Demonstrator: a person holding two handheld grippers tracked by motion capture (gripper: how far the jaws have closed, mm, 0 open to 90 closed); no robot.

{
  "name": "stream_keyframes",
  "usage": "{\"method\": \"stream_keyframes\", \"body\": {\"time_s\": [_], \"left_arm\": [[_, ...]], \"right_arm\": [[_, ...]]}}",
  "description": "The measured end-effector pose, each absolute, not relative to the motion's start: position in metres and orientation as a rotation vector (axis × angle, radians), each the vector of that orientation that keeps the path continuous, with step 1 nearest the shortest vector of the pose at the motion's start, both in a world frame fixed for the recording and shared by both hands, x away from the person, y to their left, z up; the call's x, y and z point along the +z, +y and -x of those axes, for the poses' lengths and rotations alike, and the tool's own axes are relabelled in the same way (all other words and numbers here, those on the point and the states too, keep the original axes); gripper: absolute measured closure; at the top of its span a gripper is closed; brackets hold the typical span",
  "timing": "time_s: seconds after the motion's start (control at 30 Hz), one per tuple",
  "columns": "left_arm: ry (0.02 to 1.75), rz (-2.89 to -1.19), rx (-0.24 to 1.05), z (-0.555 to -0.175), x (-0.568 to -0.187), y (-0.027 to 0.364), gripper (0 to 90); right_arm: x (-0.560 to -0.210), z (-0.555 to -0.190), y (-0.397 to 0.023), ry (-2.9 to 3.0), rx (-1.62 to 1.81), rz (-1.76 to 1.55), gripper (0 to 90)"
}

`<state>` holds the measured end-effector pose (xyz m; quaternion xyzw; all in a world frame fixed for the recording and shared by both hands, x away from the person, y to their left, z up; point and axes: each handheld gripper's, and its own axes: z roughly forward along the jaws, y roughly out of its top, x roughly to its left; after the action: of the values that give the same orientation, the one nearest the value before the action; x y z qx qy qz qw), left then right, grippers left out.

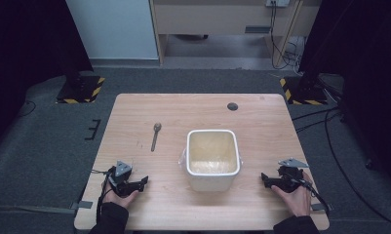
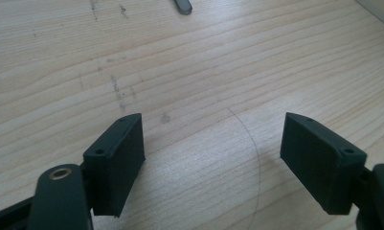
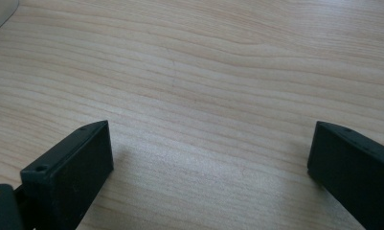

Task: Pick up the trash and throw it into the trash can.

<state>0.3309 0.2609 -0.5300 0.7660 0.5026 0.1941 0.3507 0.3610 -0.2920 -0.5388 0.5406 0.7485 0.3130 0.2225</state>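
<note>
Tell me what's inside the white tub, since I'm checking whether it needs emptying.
The white tub holds a pale yellowish layer across its bottom; what it is cannot be told. Nothing else shows inside, though the near wall hides the front strip of the floor.

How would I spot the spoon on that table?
Start at the white tub in the middle of the wooden table. Look just left of it: the spoon lies flat, apart from the tub, bowl end away from the person. It is the one thin metal thing there.
</note>
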Motion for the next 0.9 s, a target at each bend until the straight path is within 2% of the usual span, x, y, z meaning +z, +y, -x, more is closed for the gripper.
{"method": "stream_keyframes", "body": {"time_s": [0.9], "left_arm": [[1.222, -1.787, 0.612, -0.324, -0.473, 0.263, 23.6]], "right_arm": [[-0.539, -0.357, -0.295, 2.056, 0.862, -1.504, 1.7]]}}
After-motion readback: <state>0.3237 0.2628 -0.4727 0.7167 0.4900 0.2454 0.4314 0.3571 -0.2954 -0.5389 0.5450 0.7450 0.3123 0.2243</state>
